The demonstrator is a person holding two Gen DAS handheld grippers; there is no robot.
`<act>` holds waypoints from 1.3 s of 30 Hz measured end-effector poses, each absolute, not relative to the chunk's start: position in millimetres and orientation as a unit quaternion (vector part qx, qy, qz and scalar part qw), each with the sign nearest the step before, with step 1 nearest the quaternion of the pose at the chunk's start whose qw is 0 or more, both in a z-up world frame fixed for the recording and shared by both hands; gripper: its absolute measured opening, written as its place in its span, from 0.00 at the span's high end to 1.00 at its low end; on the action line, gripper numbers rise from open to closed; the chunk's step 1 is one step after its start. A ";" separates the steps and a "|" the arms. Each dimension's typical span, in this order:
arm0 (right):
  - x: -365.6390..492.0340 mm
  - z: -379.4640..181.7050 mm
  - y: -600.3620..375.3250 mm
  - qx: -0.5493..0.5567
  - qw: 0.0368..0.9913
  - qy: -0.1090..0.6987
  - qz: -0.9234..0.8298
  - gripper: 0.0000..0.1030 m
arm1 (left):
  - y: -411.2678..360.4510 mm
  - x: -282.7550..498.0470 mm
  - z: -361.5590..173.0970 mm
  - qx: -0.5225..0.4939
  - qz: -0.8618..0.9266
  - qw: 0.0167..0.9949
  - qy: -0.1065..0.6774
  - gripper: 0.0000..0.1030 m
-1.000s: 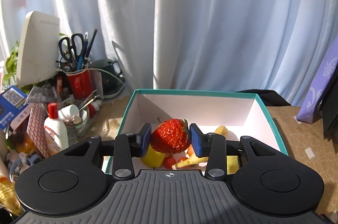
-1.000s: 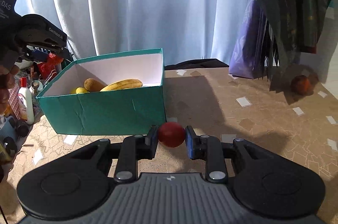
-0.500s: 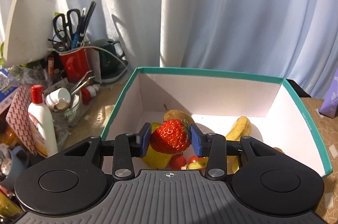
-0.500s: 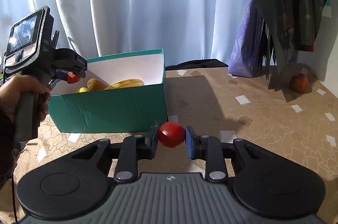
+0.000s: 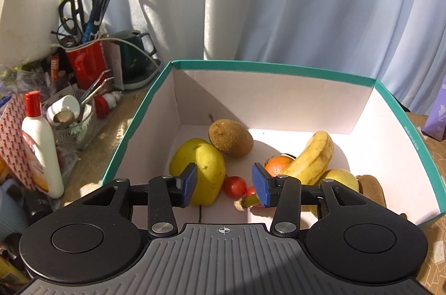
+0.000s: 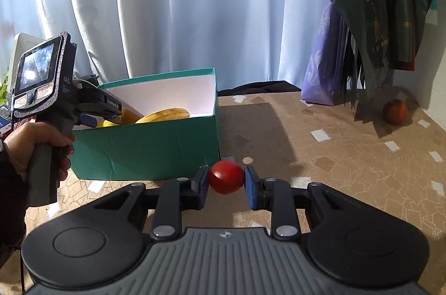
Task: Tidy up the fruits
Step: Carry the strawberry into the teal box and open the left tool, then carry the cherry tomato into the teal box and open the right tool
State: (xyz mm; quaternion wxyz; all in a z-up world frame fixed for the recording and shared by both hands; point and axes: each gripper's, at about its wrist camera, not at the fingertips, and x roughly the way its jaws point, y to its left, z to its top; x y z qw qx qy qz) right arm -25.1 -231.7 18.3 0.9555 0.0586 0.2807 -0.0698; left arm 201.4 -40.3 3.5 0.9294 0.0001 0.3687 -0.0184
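A teal box [image 5: 278, 68] with a white inside holds a yellow pear [image 5: 205, 164], a brown kiwi [image 5: 230, 138], a banana [image 5: 312, 155], an orange [image 5: 278, 165], a cherry tomato [image 5: 234, 185] and more fruit. My left gripper [image 5: 224, 185] hangs open and empty over the box. A strawberry [image 5: 250, 191] shows partly behind its right finger. My right gripper [image 6: 226, 180] is shut on a red cherry tomato [image 6: 226, 177], above the table in front of the box [image 6: 147, 144]. The left gripper [image 6: 92, 115] shows in the right wrist view at the box's left edge.
Left of the box stand a red pen cup with scissors [image 5: 85, 63], a white bottle [image 5: 41, 144], a dark mug [image 5: 133, 55] and clutter. In the right wrist view a round reddish fruit [image 6: 395, 112] lies at the far right, near a purple bag [image 6: 326, 66] and hanging dark bags [image 6: 382, 2].
My left gripper has opened and let go of the strawberry, which has dropped into the box. It also moved further over the box. My right gripper still holds its tomato.
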 end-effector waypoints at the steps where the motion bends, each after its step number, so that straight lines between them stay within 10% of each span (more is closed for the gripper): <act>1: -24.7 18.3 -231.8 0.059 0.955 0.281 -0.069 0.74 | -39.7 200.9 3.7 -0.002 -0.018 0.929 0.368 0.53; 17: -11.5 22.9 -231.7 0.047 0.960 0.268 -0.068 0.74 | -31.9 154.7 29.6 -0.019 -0.032 0.934 0.354 0.09; 39: 67.1 32.7 -225.2 0.005 0.968 0.247 -0.043 0.74 | 7.3 107.2 52.4 -0.065 -0.009 0.936 0.346 0.05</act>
